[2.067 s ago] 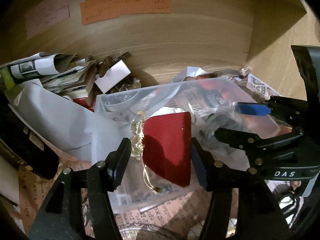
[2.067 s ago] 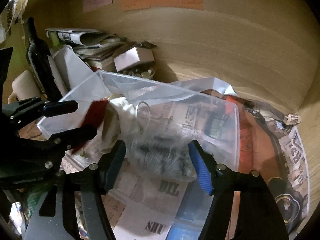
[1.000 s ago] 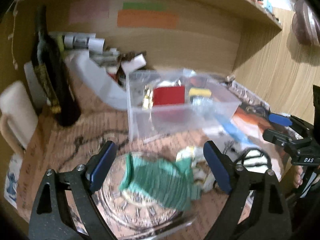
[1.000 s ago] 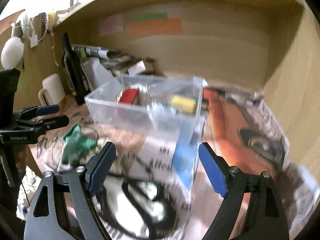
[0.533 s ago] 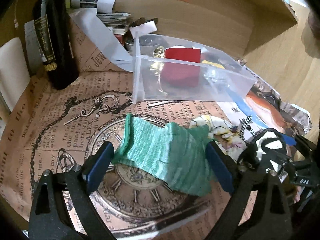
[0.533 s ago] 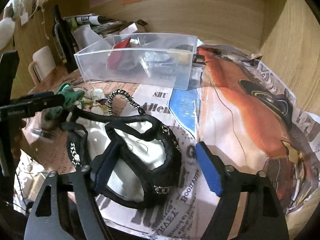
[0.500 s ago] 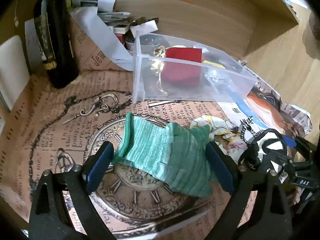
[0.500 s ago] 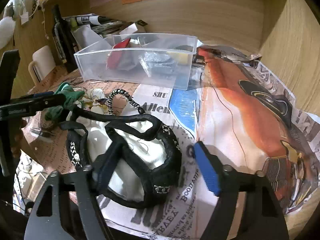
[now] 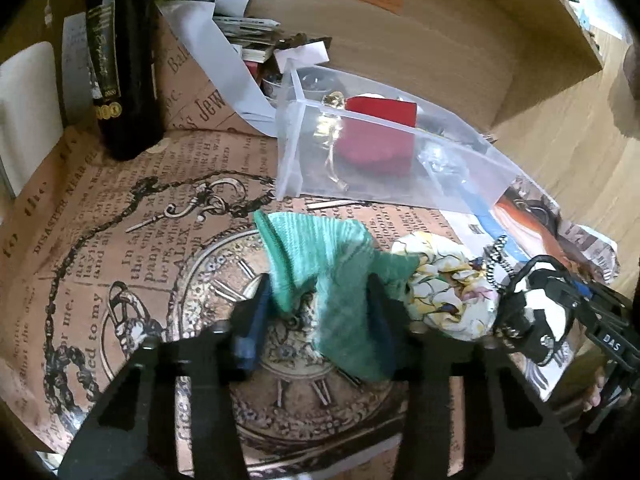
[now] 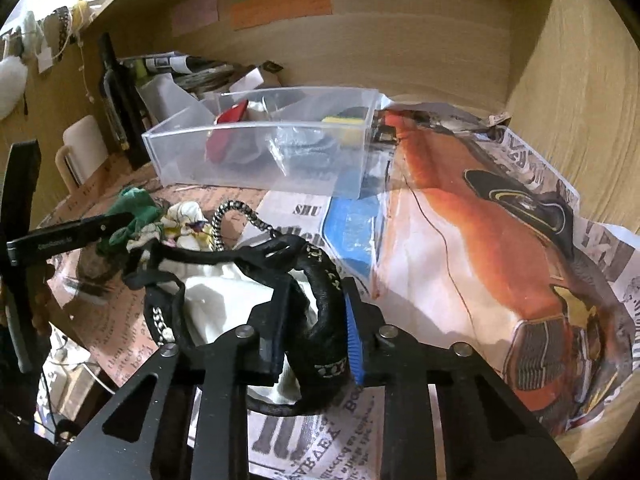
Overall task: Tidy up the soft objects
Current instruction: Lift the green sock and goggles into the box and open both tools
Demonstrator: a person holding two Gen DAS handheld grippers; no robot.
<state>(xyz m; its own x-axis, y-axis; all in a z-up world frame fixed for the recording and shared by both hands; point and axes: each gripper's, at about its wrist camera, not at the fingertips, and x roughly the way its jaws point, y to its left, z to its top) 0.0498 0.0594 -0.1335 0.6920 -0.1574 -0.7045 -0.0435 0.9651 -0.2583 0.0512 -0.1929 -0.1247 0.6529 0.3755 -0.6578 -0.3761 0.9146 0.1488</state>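
Note:
My left gripper (image 9: 320, 312) is shut on a green knitted cloth (image 9: 320, 256) on the printed paper mat. Beside it lies a floral white-yellow scrunchie (image 9: 448, 292). My right gripper (image 10: 316, 336) is shut on the thick black strap of a black-and-white pouch (image 10: 224, 296) with a chain (image 10: 236, 212). The green cloth (image 10: 136, 208) and the scrunchie (image 10: 184, 220) also show at the left of the right wrist view. A clear plastic bin (image 9: 396, 168) behind them holds a red cloth (image 9: 376, 136) and other small items; it also shows in the right wrist view (image 10: 264, 160).
A dark wine bottle (image 9: 124, 60) stands at the back left next to a white mug (image 9: 28, 108). Stacked papers and a small white box (image 9: 240, 28) lie behind the bin. Wooden walls close the back and right. Crumpled newspaper (image 10: 500, 240) covers the right side.
Both grippers left the bin, came down and closed: the left on the green cloth, the right on the black pouch strap. The red cloth stays in the bin.

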